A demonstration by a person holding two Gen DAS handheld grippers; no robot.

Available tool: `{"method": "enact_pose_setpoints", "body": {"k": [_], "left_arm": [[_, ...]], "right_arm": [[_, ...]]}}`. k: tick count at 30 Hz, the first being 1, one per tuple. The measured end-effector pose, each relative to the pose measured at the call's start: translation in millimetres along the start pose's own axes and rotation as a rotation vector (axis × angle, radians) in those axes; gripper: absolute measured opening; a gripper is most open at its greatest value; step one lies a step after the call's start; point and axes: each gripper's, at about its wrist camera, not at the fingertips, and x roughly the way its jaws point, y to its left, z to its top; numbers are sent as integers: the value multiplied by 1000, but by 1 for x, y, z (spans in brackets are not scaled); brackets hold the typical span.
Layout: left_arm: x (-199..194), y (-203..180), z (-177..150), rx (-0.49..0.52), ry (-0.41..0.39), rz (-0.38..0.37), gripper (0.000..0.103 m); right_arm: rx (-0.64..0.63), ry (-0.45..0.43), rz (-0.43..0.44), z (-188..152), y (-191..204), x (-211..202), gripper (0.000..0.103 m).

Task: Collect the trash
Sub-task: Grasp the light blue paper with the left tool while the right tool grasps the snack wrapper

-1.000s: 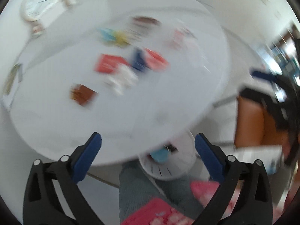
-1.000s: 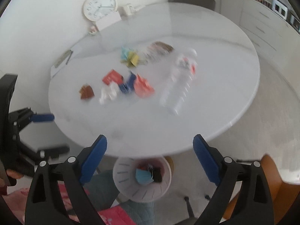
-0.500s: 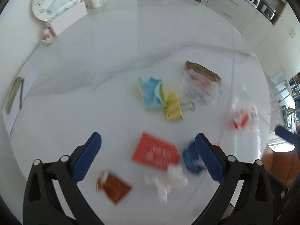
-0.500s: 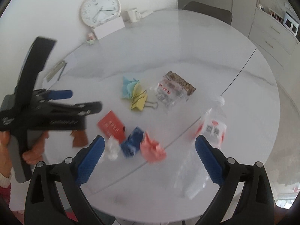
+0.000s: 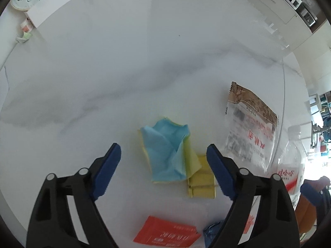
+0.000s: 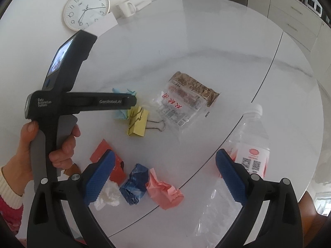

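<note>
On the marble table (image 5: 144,62), blue/yellow paper wad (image 5: 165,157) is framed between L gripper (image 5: 163,155) jaws, closing, not yet touching; long axis approx 12–6, possibly. R gripper (image 6: 163,175) is spread, empty, pink wad (image 6: 165,194) at 6.

A round white marble table (image 6: 206,41) is strewn with litter: crumpled blue-and-yellow paper (image 5: 165,153), a yellow binder clip (image 6: 137,124), a clear snack wrapper (image 6: 186,101), a plastic bottle (image 6: 246,155) lower right, a red packet (image 5: 167,235), and white (image 6: 108,196), blue (image 6: 135,184) and pink (image 6: 165,192) wads at the bottom centre of the right wrist view.
</note>
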Motion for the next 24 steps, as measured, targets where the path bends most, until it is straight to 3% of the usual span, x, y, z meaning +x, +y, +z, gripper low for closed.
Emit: {"method": "enact_pose_setpoints", "body": {"k": [4, 7, 16, 24], "left_arm": [[12, -1, 6, -8, 37, -11, 54], [12, -3, 9, -7, 34, -2, 42], [11, 2, 14, -11, 11, -5, 29], [2, 14, 12, -31, -4, 1, 26]], "right_arm": [[4, 12, 7, 4, -3, 6, 97], [-5, 13, 9, 8, -4, 7, 97], [21, 19, -10, 51, -13, 20, 97], [359, 70, -67, 92, -17, 57, 97]]}}
